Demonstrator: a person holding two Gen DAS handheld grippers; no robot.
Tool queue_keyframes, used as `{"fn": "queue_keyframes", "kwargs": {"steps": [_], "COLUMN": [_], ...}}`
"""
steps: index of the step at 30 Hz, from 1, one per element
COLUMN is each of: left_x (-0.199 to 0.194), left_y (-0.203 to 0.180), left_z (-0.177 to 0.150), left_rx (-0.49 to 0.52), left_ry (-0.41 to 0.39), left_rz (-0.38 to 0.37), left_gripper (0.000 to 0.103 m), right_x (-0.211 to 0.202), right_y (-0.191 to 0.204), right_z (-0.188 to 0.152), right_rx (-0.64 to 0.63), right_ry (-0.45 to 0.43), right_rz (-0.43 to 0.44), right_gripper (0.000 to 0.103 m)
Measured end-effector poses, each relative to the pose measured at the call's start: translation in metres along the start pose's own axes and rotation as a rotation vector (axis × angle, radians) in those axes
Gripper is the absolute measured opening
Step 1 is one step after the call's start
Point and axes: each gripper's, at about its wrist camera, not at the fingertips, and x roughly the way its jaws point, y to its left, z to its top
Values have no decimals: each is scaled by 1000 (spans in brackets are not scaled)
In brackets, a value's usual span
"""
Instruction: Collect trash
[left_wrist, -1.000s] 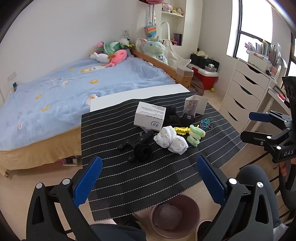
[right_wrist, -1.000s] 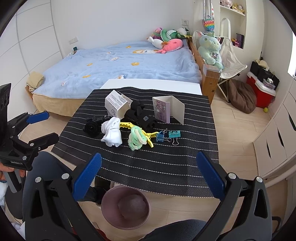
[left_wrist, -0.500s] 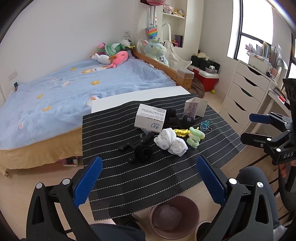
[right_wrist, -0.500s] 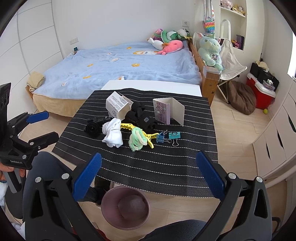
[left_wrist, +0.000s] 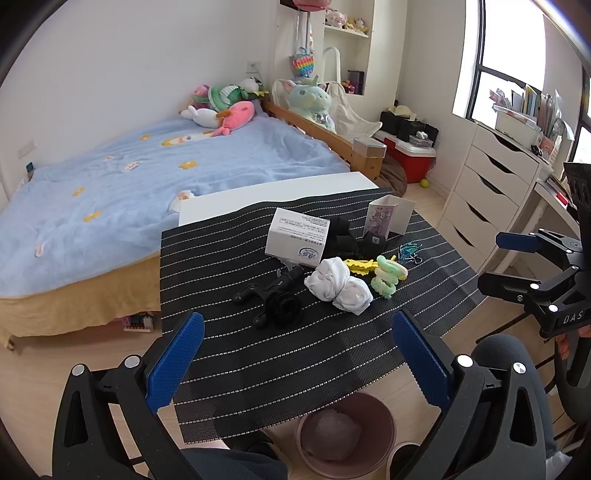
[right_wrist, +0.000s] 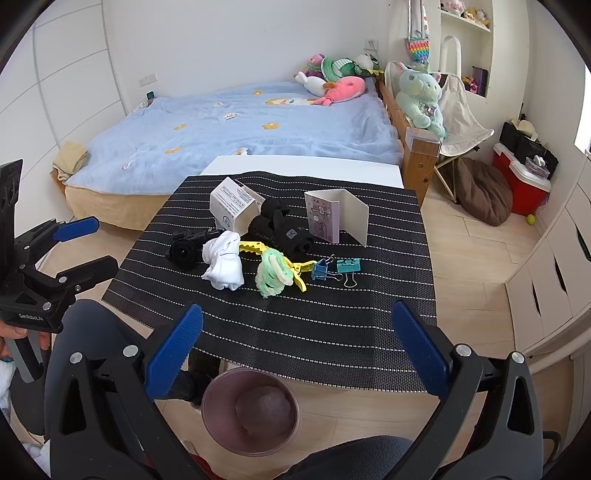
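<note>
While both tongs hang above the near edge of the counter (right_wrist: 384, 173), each stands with its blue pads spread wide and nothing between them: the left tongs (left_wrist: 295, 363) over the striped black mat (left_wrist: 229, 258), the right tongs (right_wrist: 295, 354) likewise, and each shows in the other's view off to the side, also spread; the clutter lies in a loose cluster at the middle of the mat. A white crumpled wad (right_wrist: 223, 266) rests just beside a black lens-like gadget (right_wrist: 183, 253) on one side and a pale green coiled band (right_wrist: 271, 273) on the other; the band lies on a yellow clip (right_wrist: 299, 271); two binder clips (right_wrist: 334, 267), blue and teal, sit close to the clip's end. Behind them a white carton (right_wrist: 232, 203) lies tilted on its side, touching a black bundle (right_wrist: 280, 230); a folded card (right_wrist: 336, 214) stands upright just beyond. On the floor below the counter's near edge stands a mauve bin (right_wrist: 251, 410) with a pale crumpled lump inside; dark-clad knees flank it; a bed (right_wrist: 240, 125) with a blue cover lies beyond the counter.
</note>
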Motion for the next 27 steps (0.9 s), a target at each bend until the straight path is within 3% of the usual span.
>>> {"fn": "queue_keyframes", "kwargs": {"steps": [15,27], "left_x": [4,7], "left_y": [1,4], "left_z": [-1,-5], "left_rx": [6,13], "left_ry": [5,16], "left_rz": [-1,4], "left_gripper": [98,98], "right_x": [23,70], "right_y": [4,11], "right_z": [14,29], "right_rx": [-88,-202], "right_ry": [28,124], "right_rz": [-2,6], "right_gripper": [100,100]}}
